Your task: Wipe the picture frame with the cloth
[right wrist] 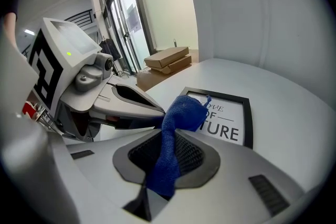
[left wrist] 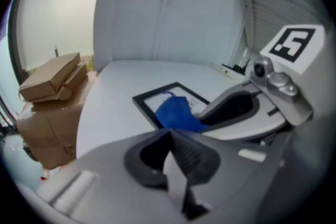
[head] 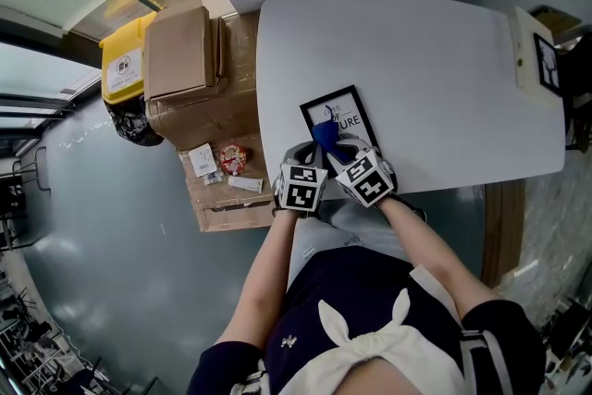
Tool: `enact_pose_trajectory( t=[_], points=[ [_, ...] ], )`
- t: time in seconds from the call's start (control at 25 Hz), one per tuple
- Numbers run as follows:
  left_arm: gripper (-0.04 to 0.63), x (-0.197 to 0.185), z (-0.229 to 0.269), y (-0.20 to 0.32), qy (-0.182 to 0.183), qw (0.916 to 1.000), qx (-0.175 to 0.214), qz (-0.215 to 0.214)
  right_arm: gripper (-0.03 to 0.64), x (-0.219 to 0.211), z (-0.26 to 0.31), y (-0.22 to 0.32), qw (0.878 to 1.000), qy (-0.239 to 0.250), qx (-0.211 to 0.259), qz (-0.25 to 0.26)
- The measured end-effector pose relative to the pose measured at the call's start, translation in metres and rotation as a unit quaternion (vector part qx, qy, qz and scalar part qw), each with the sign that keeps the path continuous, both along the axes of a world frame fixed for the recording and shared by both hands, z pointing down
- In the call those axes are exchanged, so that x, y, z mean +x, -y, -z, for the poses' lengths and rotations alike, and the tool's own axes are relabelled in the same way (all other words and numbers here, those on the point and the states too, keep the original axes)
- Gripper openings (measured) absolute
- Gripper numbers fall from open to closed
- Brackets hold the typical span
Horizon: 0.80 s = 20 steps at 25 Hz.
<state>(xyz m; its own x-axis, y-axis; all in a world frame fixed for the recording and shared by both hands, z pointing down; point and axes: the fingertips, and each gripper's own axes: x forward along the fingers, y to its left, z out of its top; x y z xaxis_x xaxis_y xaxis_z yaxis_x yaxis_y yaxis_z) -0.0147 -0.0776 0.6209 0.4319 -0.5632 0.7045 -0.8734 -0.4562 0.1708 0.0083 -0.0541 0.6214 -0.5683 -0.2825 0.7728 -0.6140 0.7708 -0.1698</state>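
Looking down in the head view, a smooth white table [head: 435, 79] with rounded corners carries a flat, black-edged rectangular picture frame [head: 344, 118] near its front edge. A crumpled blue cloth [head: 326, 136] rests on the frame's near end. The left gripper [head: 303, 157] and right gripper [head: 337, 151] sit side by side there, their marker cubes uppermost. Brown cardboard boxes [head: 178, 51] and a yellow bin [head: 127, 60] stand left of the table.

In the left gripper view, this gripper's ribbed dark pads are pressed together with nothing between them. Beyond them the cloth lies bunched on the frame's white print, beside the right gripper's grey shell.

In the right gripper view, the jaws are clamped on the cloth: a twisted strip of fuzzy, towel-like fabric runs between the mesh-textured pads and bulges out over the frame's near corner. The print shows large dark letters. The left gripper lies just to the left.
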Motion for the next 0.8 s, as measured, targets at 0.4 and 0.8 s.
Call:
enact_pose_trajectory(
  t=[0.4, 0.8],
  points=[
    [0.003, 0.0, -0.002, -0.005, 0.001, 0.9999, -0.014, 0.0, 0.07, 0.003, 0.001, -0.013, 1.0, -0.009, -0.005, 0.004],
    [0.003, 0.0, -0.003, -0.004, 0.005, 0.9999, -0.014, 0.0, 0.071, 0.004, 0.007, -0.024, 0.999, -0.021, 0.011, 0.021]
  ],
)
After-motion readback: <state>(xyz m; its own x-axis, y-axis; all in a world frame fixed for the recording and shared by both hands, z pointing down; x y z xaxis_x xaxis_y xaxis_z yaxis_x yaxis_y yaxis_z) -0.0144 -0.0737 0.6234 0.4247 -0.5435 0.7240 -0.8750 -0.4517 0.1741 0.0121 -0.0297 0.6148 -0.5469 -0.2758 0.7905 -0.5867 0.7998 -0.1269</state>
